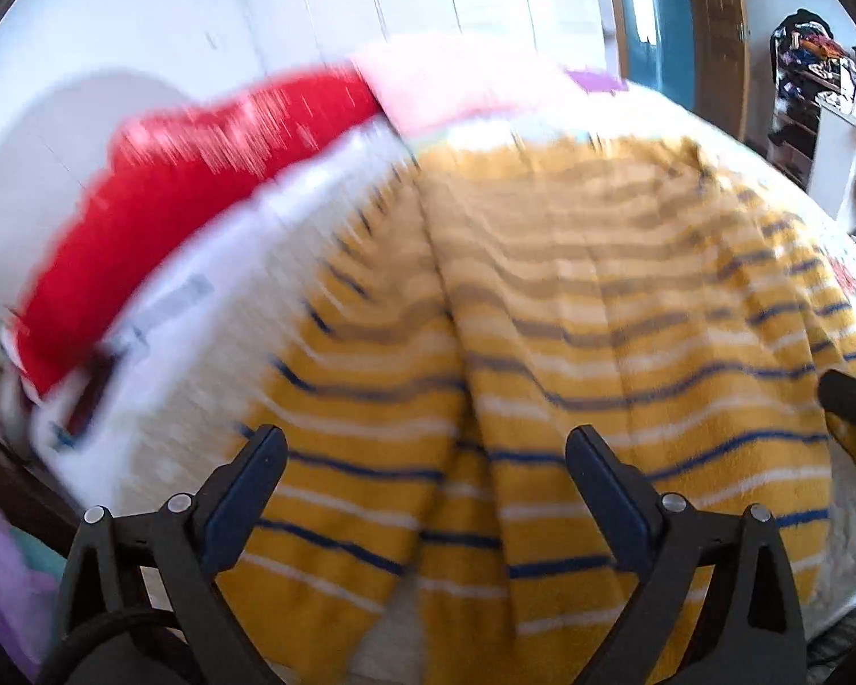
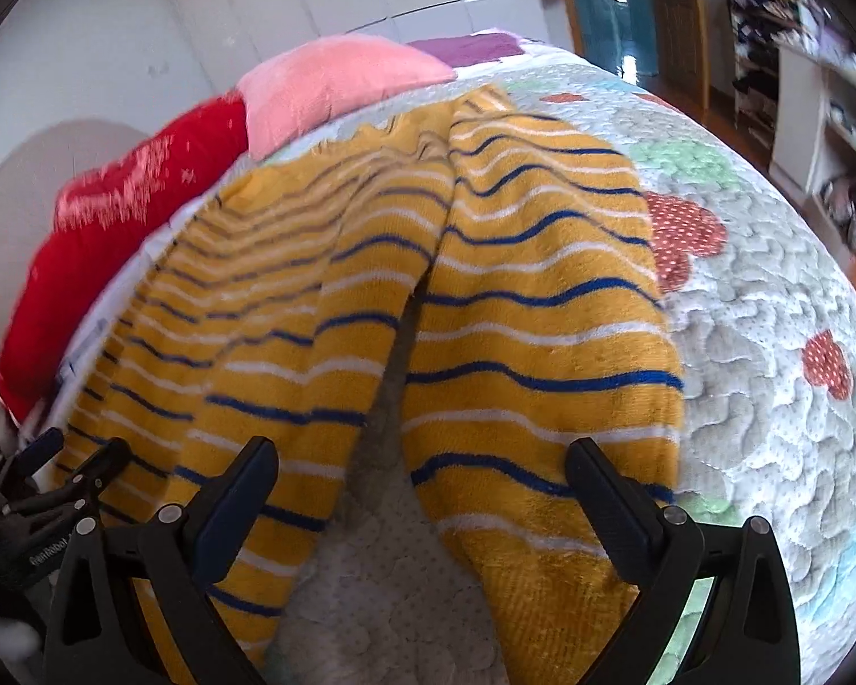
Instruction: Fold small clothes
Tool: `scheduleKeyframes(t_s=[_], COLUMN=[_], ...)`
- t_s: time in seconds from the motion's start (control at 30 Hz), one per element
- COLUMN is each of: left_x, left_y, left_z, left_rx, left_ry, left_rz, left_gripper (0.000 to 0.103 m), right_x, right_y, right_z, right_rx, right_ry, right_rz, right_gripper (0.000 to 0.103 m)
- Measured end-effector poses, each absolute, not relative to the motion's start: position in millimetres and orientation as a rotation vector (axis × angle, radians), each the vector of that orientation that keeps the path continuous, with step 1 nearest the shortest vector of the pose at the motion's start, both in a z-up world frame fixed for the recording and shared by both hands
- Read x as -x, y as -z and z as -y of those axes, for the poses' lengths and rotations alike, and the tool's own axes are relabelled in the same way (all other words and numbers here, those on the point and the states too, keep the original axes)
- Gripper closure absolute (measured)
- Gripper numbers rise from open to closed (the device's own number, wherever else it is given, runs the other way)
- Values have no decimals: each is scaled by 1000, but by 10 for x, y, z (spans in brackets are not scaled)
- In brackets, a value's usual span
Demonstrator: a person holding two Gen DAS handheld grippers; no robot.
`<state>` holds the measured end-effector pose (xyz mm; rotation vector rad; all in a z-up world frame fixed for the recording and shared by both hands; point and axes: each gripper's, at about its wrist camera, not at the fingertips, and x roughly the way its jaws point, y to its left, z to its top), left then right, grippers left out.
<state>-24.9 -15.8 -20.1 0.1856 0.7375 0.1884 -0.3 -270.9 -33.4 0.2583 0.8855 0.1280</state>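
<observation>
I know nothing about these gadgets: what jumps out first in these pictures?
The mustard-yellow striped trousers spread flat on the quilted bedspread dominate both views. Behind them lie a red cushion and a pink cushion. Both the right gripper and left gripper hover open above the fabric.

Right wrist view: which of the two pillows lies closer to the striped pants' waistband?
The pink pillow. It lies beside the waistband end of the yellow striped pants; the red pillow lies further left, along the bed's edge.

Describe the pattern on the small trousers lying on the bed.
The trousers are mustard yellow with thin blue and white horizontal stripes; sharpest in the right wrist view.
</observation>
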Motion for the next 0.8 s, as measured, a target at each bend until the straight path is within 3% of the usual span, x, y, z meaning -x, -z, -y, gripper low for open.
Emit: scheduleKeyframes(t_s=[0.17, 0.3, 0.8], left_x=[444, 539, 388], left_y=[-135, -291, -211], left_z=[210, 170, -51], left_rx=[-264, -257, -4], left_ry=[-290, -270, -87], left_rz=[-509, -454, -683], left_gripper=[5, 5, 5], right_x=[114, 177, 348], right_y=[141, 20, -22], right_z=[2720, 2671, 3507], right_rx=[-258, -234, -267], right_ry=[-88, -59, 134], right_rz=[-835, -810, -789], right_gripper=[1, 1, 1])
